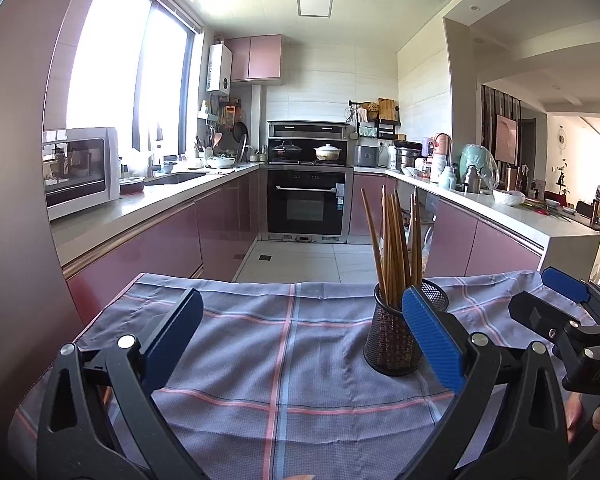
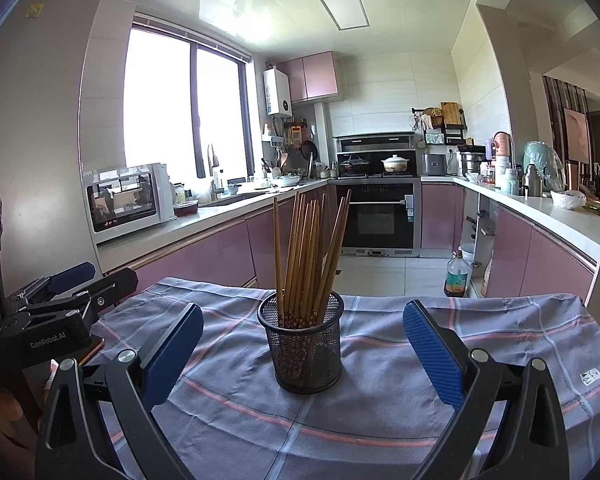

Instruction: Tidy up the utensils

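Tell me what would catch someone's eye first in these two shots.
A black mesh cup full of wooden chopsticks stands upright in the middle of a blue plaid cloth. The right gripper sits open on either side of the cup without touching it, and the left gripper is open too, with the cup toward its right. Behind is a pink-cabinet kitchen with a black oven.

Daylight floods through the blown-out kitchen window (image 1: 128,76), glaring off the glossy ceiling (image 2: 252,20). Fisheye distortion bends both views, with dark vignetted corners. The plaid cloth (image 2: 380,420) stays sharp, softly shadowed.
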